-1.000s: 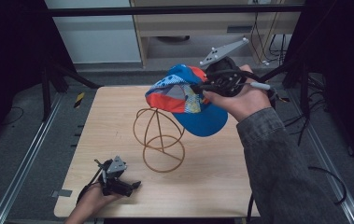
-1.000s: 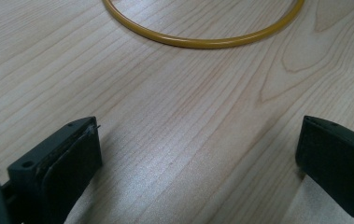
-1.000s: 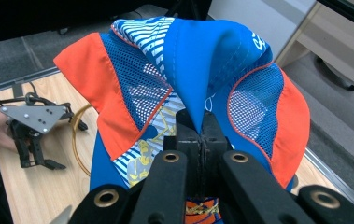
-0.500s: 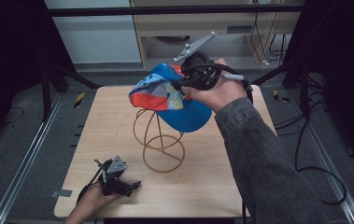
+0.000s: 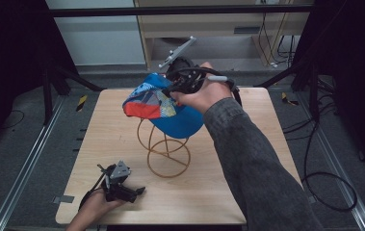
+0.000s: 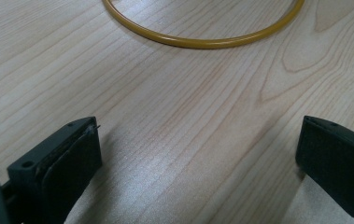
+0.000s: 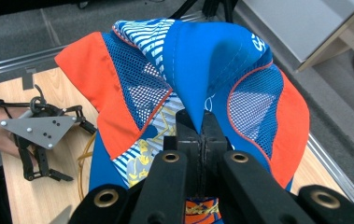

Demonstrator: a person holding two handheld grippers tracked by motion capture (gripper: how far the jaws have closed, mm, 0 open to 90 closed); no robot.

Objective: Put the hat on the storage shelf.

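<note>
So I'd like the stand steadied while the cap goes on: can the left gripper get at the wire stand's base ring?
Probably yes. The left gripper rests open on the table, and bare wood lies between its jaws and the base ring of the wire stand. The cap hangs higher, in the right gripper.

A: the cap [image 5: 163,108] covers the top of the wire stand [image 5: 166,153], can't see if it's touching.

B: yeah, and the stand's ring gets cut off up top in the left gripper view.
</note>
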